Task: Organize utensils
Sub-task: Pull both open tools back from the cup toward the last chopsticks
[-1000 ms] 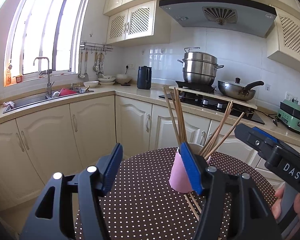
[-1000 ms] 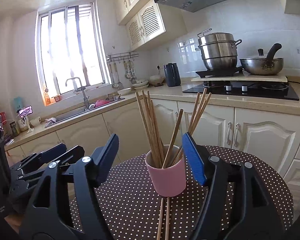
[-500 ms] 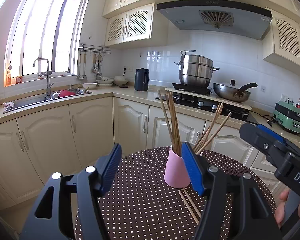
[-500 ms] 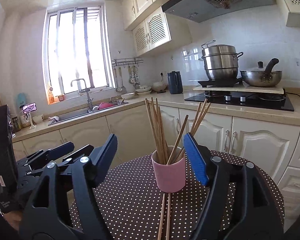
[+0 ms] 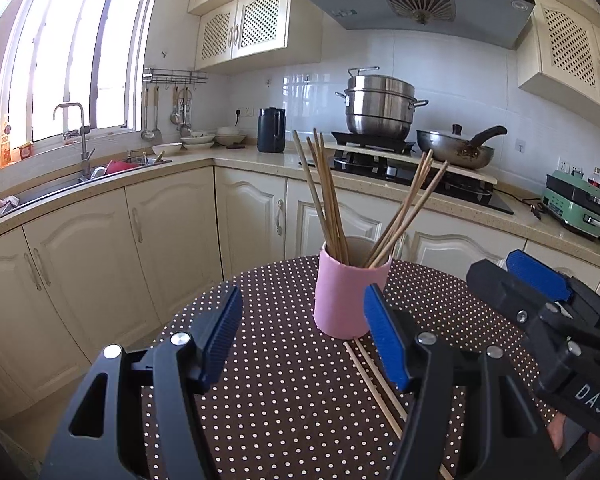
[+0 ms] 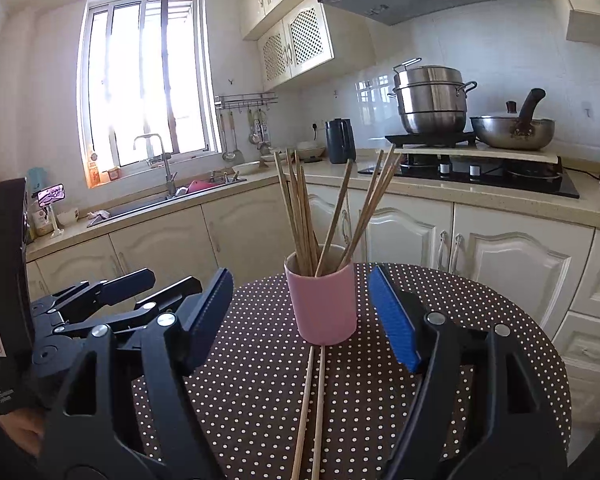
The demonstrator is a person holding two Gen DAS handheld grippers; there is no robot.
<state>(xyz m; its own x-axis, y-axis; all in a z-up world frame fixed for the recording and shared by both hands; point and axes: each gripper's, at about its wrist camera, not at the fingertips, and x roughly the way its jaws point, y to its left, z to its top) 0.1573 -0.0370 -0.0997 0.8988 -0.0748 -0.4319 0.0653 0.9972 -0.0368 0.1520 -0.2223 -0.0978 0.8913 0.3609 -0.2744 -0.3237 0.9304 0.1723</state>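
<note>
Pink cup (image 6: 325, 304) stands upright on round table with brown white-dotted cloth (image 6: 480, 320), near the table's middle; bundle of wooden chopsticks (image 6: 300, 220) stands in it, fanned out: one cluster leaning left, a few leaning right, tips well above the rim; same cup in left wrist view (image 5: 346, 296), chopsticks there (image 5: 328, 200) split in two groups.

Two loose chopsticks (image 6: 312, 408) lie flat on the cloth, side by side, far ends at or touching the cup's base, running toward the camera; in left wrist view the pair (image 5: 374, 384) runs diagonally down to the right and passes under the right-hand finger.

Right gripper (image 6: 306, 312): jaws released, blue pads wide apart; right gripper's jaws have just been opening; cup and the loose pair sit in the gap as seen, pads touching neither. Left gripper (image 5: 304, 340): jaws released, nothing between the pads; cup lies beyond the fingertips, just right of centre.

Right gripper also visible at right edge of left wrist view (image 5: 548, 300); a hand (image 5: 568, 436) holds it from below. Left gripper shows at left of right wrist view (image 6: 140, 284), beside the table edge.

Surroundings: cream cabinets and counter; sink (image 5: 60, 188) under window; black kettle (image 5: 271, 130); steel stacked pot (image 5: 380, 108) and wok (image 5: 454, 152) on stove; range hood above.
</note>
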